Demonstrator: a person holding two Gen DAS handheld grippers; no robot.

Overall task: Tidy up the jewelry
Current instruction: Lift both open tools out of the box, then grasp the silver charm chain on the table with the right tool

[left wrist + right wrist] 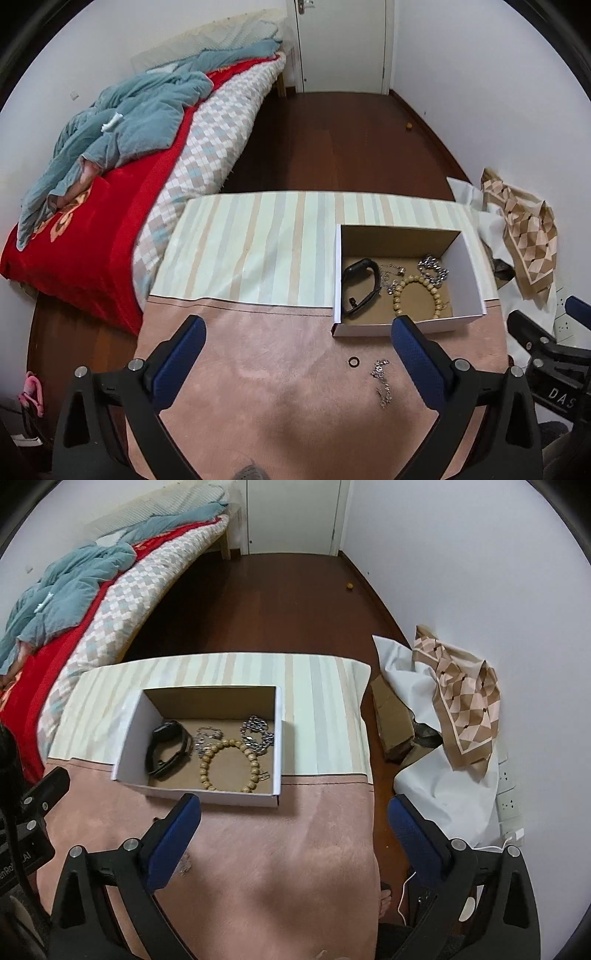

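The left wrist view shows 2 loose pieces on the pink cloth (295,387) that the right wrist view mostly misses: a small dark ring (354,361) and, just beside it, a thin silver chain (382,382). Both lie in front of the box (448,324), near its front wall but apart from it. In the right wrist view only a scrap of that silver chain (184,866) peeks out beside a blue finger, and the ring is hidden.

The right wrist view looks more squarely into the box (207,795). Inside lie a black watch band (166,747) at the left, a wooden bead bracelet (229,766) in the middle, and a heavy silver chain (256,734) toward the back right, touching the beads. A finer silver piece (207,738) sits between the band and the beads.

The left gripper (297,328) stands wide apart, holding nothing, above the cloth. The right gripper (293,805) is equally wide and empty, its right finger hanging past the table edge over the floor (266,602).
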